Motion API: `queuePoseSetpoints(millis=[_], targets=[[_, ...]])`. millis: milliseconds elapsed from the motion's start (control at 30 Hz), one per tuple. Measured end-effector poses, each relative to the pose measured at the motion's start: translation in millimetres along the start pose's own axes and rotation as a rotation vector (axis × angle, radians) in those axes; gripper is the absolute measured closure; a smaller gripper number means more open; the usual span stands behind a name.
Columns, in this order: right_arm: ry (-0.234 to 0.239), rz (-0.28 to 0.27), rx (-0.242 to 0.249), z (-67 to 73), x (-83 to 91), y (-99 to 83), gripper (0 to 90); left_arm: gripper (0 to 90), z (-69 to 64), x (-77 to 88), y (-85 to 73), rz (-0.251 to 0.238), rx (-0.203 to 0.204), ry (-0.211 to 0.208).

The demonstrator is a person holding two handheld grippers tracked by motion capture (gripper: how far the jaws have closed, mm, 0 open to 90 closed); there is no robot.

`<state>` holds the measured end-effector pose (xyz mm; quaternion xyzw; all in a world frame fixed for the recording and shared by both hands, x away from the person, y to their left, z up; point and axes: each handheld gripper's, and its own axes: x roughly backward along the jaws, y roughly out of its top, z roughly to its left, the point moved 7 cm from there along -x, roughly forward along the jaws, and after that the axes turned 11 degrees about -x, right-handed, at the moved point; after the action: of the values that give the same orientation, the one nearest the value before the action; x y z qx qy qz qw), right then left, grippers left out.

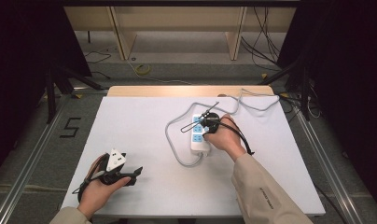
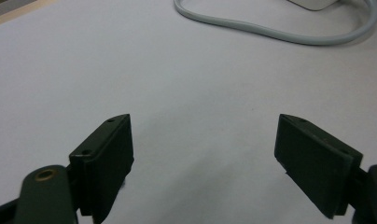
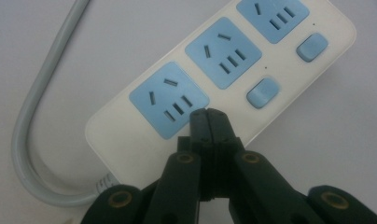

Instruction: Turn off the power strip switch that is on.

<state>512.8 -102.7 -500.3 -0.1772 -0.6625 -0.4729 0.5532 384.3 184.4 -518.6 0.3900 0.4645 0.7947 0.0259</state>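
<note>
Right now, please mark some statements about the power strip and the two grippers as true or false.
1. The right gripper is shut, tips over the power strip. True.
2. The left gripper holds the grey cable. False: its fingers are open and the cable lies apart from them.
3. The strip's sockets are blue. True.
4. A plug sits in the nearest socket. False: the three sockets seen in the right gripper view have no plug.
</note>
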Motion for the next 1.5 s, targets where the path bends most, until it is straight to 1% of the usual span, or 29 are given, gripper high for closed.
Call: queuePoseSetpoints(millis=[33, 100, 200, 367, 500, 700, 833, 867, 900, 933, 967, 1033, 1100, 1167, 1200, 1333, 1433, 1500], targets=[[-0.001, 0.001, 0.001, 0.1, -0.6, 0.0, 90.0, 19.4, -0.1, -0.1, 0.0, 0.001, -0.001, 0.0], [0.018, 0.01, -0.008, 2.1, -1.5, -0.4, 90.0, 19.4, -0.1, -0.1, 0.1, 0.001, -0.001, 0.0], [0.004, 0.011, -0.001, 2.7, -1.8, 0.2, 90.0, 19.4, -0.3, 0.3, 0.2, -0.002, 0.003, 0.001], [0.014, -0.001, -0.011, 2.2, -1.5, -0.6, 90.0, 19.4, -0.1, 0.1, 0.0, 0.0, 0.001, 0.001], [0.009, 0.004, -0.003, 2.5, -1.4, 0.0, 90.0, 19.4, -0.2, 0.1, 0.3, -0.001, 0.002, 0.001], [0.014, -0.014, -0.008, 2.4, -0.9, -1.4, 90.0, 19.4, -0.1, -0.5, 0.0, 0.001, 0.001, 0.0], [0.009, -0.017, -0.008, 2.9, -0.8, -1.5, 90.0, 19.4, -0.1, -0.5, 0.0, -0.001, 0.005, 0.001], [0.004, -0.023, -0.008, 3.1, -0.4, -1.4, 90.0, 19.4, -0.2, -0.4, 0.0, -0.002, 0.007, 0.001], [0.022, -0.053, -0.018, 4.4, 2.0, 0.5, 90.0, 19.4, -0.1, -0.2, -0.1, -0.001, 0.006, 0.001], [0.018, -0.061, -0.023, 5.0, 4.5, 0.5, 90.0, 19.4, -0.1, -0.1, -0.2, -0.001, 0.007, 0.001], [0.008, -0.09, -0.014, 4.4, 6.1, 1.4, 90.0, 19.4, 0.1, -0.1, -0.3, -0.001, 0.007, 0.001], [0.016, -0.138, -0.025, 4.1, 9.4, 0.6, 90.0, 19.4, 0.2, -0.3, -0.5, 0.0, 0.008, 0.001], [0.013, -0.18, -0.028, 2.4, 12.7, -1.1, 89.8, 19.4, -0.1, -0.5, -0.5, 0.0, 0.008, 0.0], [0.012, -0.206, -0.027, -0.3, 16.4, -3.1, 86.8, 19.4, 0.1, -0.4, -0.5, 0.002, 0.001, -0.001], [0.017, -0.216, -0.027, -1.0, 18.2, -4.3, 86.5, 19.4, -0.2, -0.4, -0.3, 0.0, 0.007, 0.0], [0.029, -0.227, -0.029, -2.8, 24.9, -10.5, 83.5, 19.4, -0.1, -0.4, -0.7, 0.004, 0.003, 0.001], [0.025, -0.24, -0.028, -4.7, 29.4, -13.8, 81.8, 19.4, -0.3, -0.2, -0.9, 0.005, 0.006, 0.0], [0.032, -0.251, -0.031, -5.4, 31.9, -15.8, 79.4, 19.4, -0.2, 0.0, -1.2, 0.005, 0.007, 0.0]])
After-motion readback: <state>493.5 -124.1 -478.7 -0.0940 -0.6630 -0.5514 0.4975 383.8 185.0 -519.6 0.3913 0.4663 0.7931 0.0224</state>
